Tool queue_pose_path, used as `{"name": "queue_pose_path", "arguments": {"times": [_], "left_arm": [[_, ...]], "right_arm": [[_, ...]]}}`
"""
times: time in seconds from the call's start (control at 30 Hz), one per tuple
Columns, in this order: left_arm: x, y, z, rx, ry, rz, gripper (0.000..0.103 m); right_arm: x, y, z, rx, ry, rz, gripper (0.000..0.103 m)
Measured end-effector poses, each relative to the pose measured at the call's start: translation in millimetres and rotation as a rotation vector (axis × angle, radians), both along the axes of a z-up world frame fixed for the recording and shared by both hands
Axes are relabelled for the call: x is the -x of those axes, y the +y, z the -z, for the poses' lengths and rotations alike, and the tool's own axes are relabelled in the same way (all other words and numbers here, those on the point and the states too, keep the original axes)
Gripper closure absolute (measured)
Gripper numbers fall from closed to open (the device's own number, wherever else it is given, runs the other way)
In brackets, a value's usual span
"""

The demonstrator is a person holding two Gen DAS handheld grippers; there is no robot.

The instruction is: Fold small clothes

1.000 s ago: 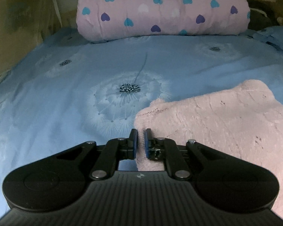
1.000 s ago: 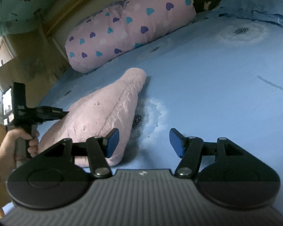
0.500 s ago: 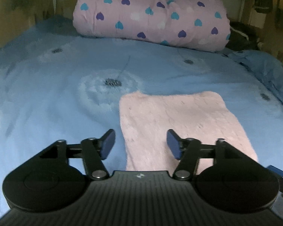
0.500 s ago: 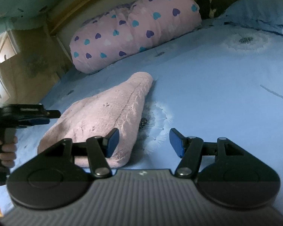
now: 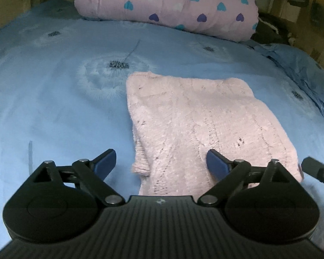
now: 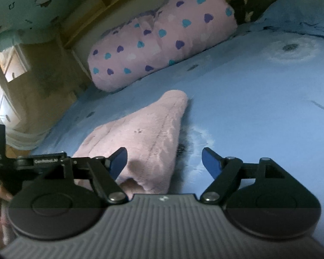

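A pink knitted garment (image 5: 196,120) lies folded into a rough rectangle on the blue bedsheet (image 5: 54,99). My left gripper (image 5: 161,164) is open and empty, its fingers straddling the garment's near left corner just above it. The garment also shows in the right wrist view (image 6: 144,133), stretching away to the left. My right gripper (image 6: 164,159) is open and empty over the garment's near right edge. The tip of the right gripper shows at the right edge of the left wrist view (image 5: 317,171). The left gripper's body shows at the left of the right wrist view (image 6: 28,161).
A rolled pink quilt with hearts (image 5: 168,6) lies across the head of the bed; it also shows in the right wrist view (image 6: 162,43). A blue pillow (image 6: 302,10) and dark clothing (image 5: 272,30) sit at the far right. A wooden wall (image 6: 38,82) borders the left side.
My left gripper let go of the garment's corner, opened and pulled back; the garment now lies flat and folded. The right gripper stayed open and drew slightly closer to the garment.
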State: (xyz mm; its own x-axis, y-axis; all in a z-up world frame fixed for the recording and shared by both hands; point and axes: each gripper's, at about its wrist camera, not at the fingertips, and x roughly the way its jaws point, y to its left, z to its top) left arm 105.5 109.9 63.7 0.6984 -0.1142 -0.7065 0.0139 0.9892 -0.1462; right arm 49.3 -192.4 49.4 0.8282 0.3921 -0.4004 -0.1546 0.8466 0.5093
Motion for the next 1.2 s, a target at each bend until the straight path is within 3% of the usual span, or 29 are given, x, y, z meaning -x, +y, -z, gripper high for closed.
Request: {"name": "queue_pose_path", "arguments": {"times": [0.4, 0.8, 0.9, 1.03, 1.1, 1.2], "left_arm": [[-6, 11, 5, 0.1, 0.05, -0.026, 0.009], [-16, 15, 17, 0.144, 0.081, -0.047, 0.005], [-18, 15, 21, 0.157, 0.077, -0.051, 0.005], [-18, 13, 24, 0.17, 0.061, -0.039, 0.005], [-17, 14, 25, 0.179, 0.055, -0.027, 0.006], [-15, 13, 23, 0.199, 0.042, -0.007, 0.028]], "right_arm": [[-42, 25, -13, -0.066, 0.099, -0.034, 0.024], [-70, 51, -3, 0.08, 0.175, -0.07, 0.02], [-78, 48, 4, 0.06, 0.197, -0.089, 0.015], [-89, 40, 15, -0.047, 0.242, -0.117, 0.011], [-90, 39, 17, -0.085, 0.251, -0.131, 0.012], [-93, 39, 18, -0.137, 0.273, -0.158, 0.017]]}}
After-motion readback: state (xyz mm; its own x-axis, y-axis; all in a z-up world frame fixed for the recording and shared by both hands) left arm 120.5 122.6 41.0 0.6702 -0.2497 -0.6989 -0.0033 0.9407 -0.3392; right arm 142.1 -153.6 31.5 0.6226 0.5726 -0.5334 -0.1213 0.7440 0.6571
